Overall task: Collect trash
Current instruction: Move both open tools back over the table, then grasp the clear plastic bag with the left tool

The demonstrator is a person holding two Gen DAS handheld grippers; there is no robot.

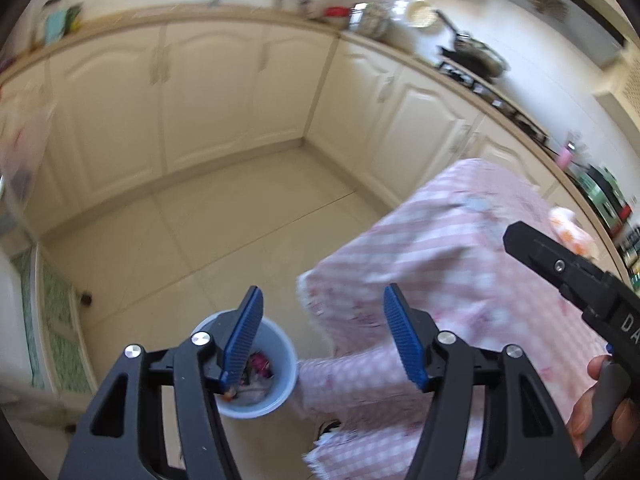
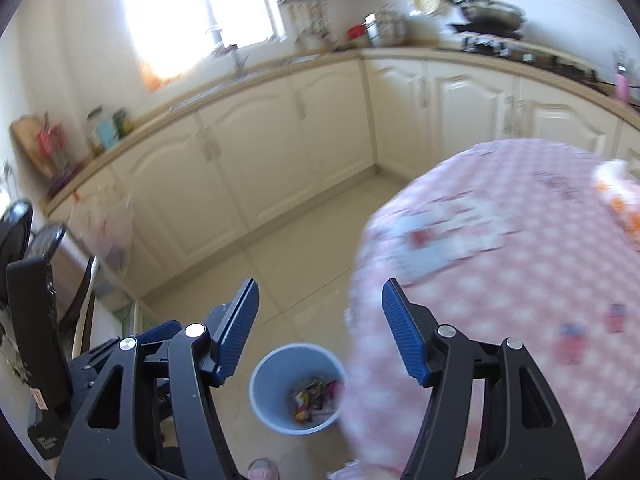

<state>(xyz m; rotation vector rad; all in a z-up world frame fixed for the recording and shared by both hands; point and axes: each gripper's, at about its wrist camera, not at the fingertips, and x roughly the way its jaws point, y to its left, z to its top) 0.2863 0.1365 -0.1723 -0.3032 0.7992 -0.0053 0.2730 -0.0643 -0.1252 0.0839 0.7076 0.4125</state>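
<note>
A: Take the blue bin point(image 2: 298, 388) as your marker and go left to right. What sits to its left?

B: Your left gripper point(image 1: 323, 334) hangs above the bin's left side. Its jaws are spread wide and hold nothing. In its own view one blue pad point(image 1: 244, 336) overlaps the bin's rim.

A: And the bin itself?

B: It stands upright on the pale tiled floor point(image 2: 312, 240). You can see mixed wrappers point(image 2: 316, 398) lying in its bottom, dark, yellow and pink. The trash is in there.

A: To the right of the bin?

B: The table's pink checked cloth point(image 2: 500, 280) hangs just beside the bin; I cannot tell whether it touches the rim. Your right gripper point(image 2: 320, 332) is above that edge, jaws also wide, nothing between them.

A: Anything on the cloth?

B: Blurred paper pieces point(image 2: 444, 236) right of the bin, and an orange-and-white item point(image 2: 618, 196) at the far right. Both are too smeared for you to name.

A: Behind the bin?

B: Cream cabinets point(image 2: 260, 152) under a counter.
</note>
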